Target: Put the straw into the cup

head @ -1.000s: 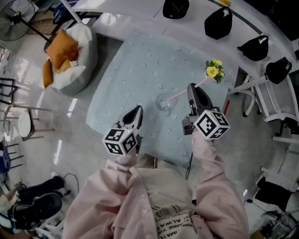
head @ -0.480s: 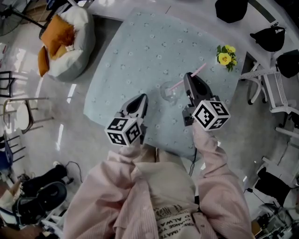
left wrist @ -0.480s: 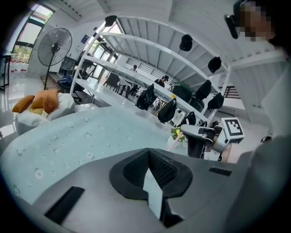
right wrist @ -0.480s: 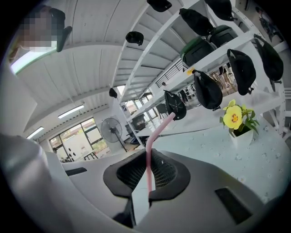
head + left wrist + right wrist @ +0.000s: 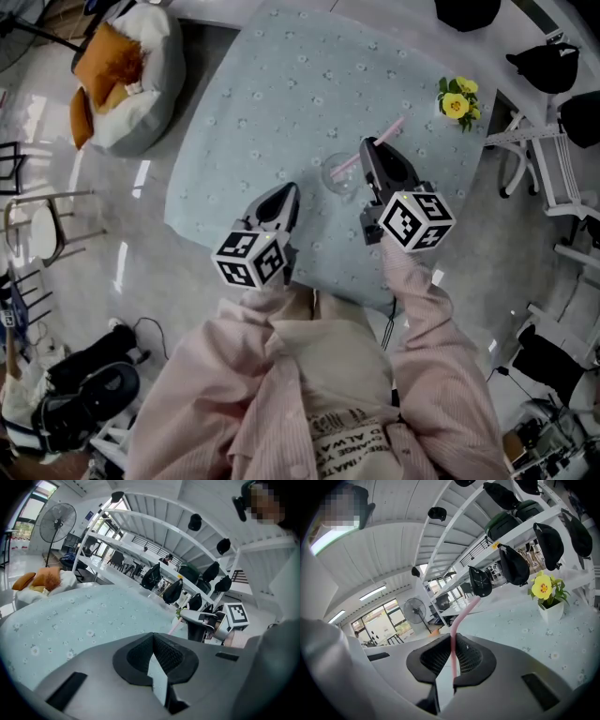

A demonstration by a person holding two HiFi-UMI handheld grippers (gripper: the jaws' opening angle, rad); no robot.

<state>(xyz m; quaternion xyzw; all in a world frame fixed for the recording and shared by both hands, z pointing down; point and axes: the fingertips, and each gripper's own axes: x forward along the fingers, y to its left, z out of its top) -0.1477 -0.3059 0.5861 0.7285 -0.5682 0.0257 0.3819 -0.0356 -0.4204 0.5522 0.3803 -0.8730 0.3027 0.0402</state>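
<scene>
A clear cup [image 5: 339,176] stands on the pale blue flowered tablecloth [image 5: 281,84]. My right gripper [image 5: 370,150] is shut on a pink bendy straw [image 5: 389,131] just right of the cup. The straw's lower end reaches the cup's rim; whether it is inside I cannot tell. In the right gripper view the straw [image 5: 461,616] rises from between the pads of that gripper [image 5: 453,639] and bends right. My left gripper [image 5: 289,192] hovers left of the cup, shut and empty; its own view shows its tips [image 5: 153,637] meeting, with the right gripper [image 5: 201,620] beyond.
A small white pot of yellow flowers [image 5: 457,101] sits near the table's far right corner. A beanbag with orange cushions [image 5: 122,75] lies on the floor at left. White chairs [image 5: 534,169] stand beyond the table's right edge.
Both grippers have sunk toward the table. The right one has carried the straw down closer to the cup. The jaws have not changed.
</scene>
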